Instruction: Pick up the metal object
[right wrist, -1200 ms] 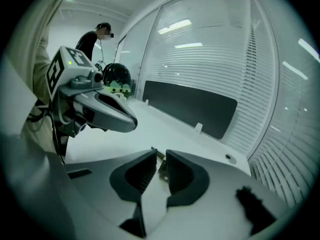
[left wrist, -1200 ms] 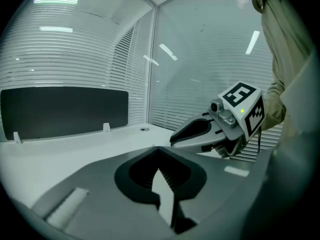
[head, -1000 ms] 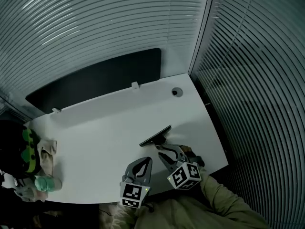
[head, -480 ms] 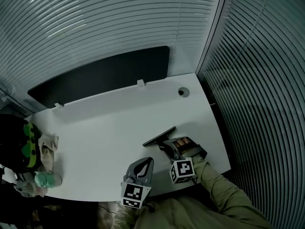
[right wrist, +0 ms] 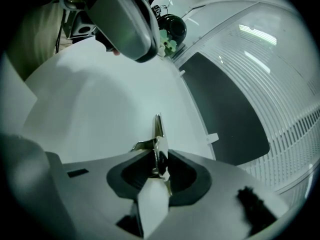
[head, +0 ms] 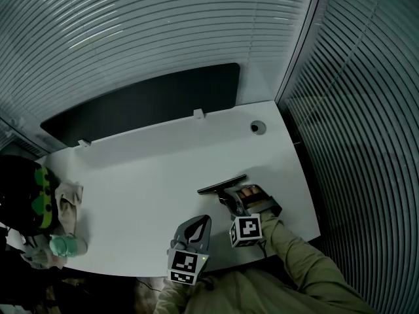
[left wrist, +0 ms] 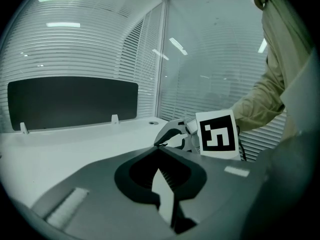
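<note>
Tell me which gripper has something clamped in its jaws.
The right gripper: its jaws are shut on the thin metal object. The left gripper has its jaws together with nothing between them.

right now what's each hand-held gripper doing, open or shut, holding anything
Left hand-held gripper: shut, empty.
Right hand-held gripper: shut on the metal object.

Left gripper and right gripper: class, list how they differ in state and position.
The right gripper is shut on the metal object; the left gripper is shut on nothing. The right gripper sits at the object; the left gripper lies nearer the table's front edge, apart from it. Both have jaws closed.
</note>
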Tool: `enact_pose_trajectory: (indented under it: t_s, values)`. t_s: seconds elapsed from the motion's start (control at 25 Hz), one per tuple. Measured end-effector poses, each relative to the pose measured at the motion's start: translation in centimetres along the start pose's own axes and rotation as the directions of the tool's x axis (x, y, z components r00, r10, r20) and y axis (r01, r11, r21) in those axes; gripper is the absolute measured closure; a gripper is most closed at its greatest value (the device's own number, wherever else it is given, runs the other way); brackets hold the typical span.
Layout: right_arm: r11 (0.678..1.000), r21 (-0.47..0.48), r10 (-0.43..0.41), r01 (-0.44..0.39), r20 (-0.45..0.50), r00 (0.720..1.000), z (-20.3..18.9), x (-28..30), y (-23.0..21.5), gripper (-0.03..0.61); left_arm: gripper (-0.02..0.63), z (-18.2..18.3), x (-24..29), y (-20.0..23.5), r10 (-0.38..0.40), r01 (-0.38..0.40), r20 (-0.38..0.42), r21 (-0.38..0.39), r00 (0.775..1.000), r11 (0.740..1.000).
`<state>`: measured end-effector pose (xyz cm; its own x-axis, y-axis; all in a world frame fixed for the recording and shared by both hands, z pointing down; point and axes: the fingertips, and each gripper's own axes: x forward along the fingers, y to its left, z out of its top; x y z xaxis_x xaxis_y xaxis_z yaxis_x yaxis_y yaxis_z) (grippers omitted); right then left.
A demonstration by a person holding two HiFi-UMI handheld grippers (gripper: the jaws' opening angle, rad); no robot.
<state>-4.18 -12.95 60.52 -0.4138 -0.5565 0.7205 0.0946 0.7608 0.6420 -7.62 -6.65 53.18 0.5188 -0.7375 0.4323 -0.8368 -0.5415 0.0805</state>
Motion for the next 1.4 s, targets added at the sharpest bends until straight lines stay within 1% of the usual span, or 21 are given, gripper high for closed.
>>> enact_pose_trajectory:
  t_s: [0.12,0.2,0.32,0.4,0.48,0.56,0.72,0.8,0.88,1.0,1.08,1.16,1.32,1.36,1.4]
  values:
    - [0.999,0.044,0.005,-0.005,-0.003,1.000,-0.1,0.3,-0.2,0.479,0.607,-0.1,0.6,0.5,0.011,-0.012,-0.016,-0.012,1.000,1.000]
    - [0.997,0.080,0.016,-0.016,0.003,1.000,0.0,0.2,-0.4,0.479,0.607,-0.4,1.0,0.7,0.018,-0.018,-0.040,-0.017,0.999,1.000]
    - [0.991,0.133,0.021,-0.022,0.008,1.000,0.2,0.2,-0.6,0.479,0.607,-1.9,1.6,1.4,0.049,-0.050,-0.121,-0.008,0.991,0.999]
    - [0.981,0.193,0.016,-0.019,0.015,1.000,0.3,0.2,-0.8,0.480,0.607,-2.7,2.0,1.9,0.075,-0.076,-0.174,0.007,0.982,0.997]
    - [0.958,0.288,0.009,-0.019,0.035,0.999,0.3,-0.2,-1.2,0.486,0.607,-2.7,2.3,1.8,0.081,-0.081,-0.186,0.006,0.979,0.997]
    - [0.927,0.376,0.001,-0.021,0.052,0.999,0.1,-0.6,-1.5,0.499,0.607,-2.5,2.5,1.5,0.075,-0.076,-0.178,0.002,0.981,0.997]
    - [0.892,0.452,-0.023,-0.011,0.069,0.997,-0.1,-1.5,-1.8,0.511,0.607,-2.7,2.5,1.1,0.072,-0.072,-0.176,0.007,0.982,0.997]
    - [0.878,0.477,-0.061,0.018,0.076,0.995,-0.1,-2.2,-2.5,0.553,0.607,-2.9,2.3,1.1,0.074,-0.074,-0.176,0.006,0.982,0.997]
    - [0.853,0.521,-0.090,0.032,0.086,0.992,-0.1,-2.9,-3.1,0.573,0.607,-3.0,2.0,1.1,0.076,-0.076,-0.175,0.004,0.982,0.997]
    - [0.794,0.608,-0.103,0.022,0.099,0.990,-0.3,-3.5,-3.2,0.574,0.607,-3.0,1.8,1.1,0.077,-0.077,-0.169,0.005,0.983,0.997]
    - [0.742,0.670,-0.118,0.014,0.110,0.987,-0.6,-4.0,-3.3,0.574,0.607,-3.0,1.8,1.2,0.080,-0.080,-0.161,0.010,0.984,0.997]
    - [0.665,0.746,-0.137,-0.004,0.127,0.982,-0.8,-4.7,-3.5,0.574,0.607,-2.7,1.6,1.1,0.081,-0.080,-0.149,0.015,0.985,0.997]
    - [0.476,0.878,-0.169,-0.062,0.160,0.972,-0.7,-7.0,-3.7,0.574,0.607,-1.4,0.5,0.7,0.066,-0.065,-0.119,0.017,0.991,0.998]
    - [0.440,0.895,-0.179,-0.072,0.166,0.970,-0.5,-7.6,-3.8,0.574,0.607,-1.2,0.2,0.5,0.061,-0.059,-0.112,0.020,0.992,0.998]
    - [0.416,0.906,-0.188,-0.079,0.170,0.967,-0.3,-8.2,-3.8,0.574,0.607,-1.0,0.0,0.4,0.055,-0.053,-0.104,0.023,0.993,0.998]
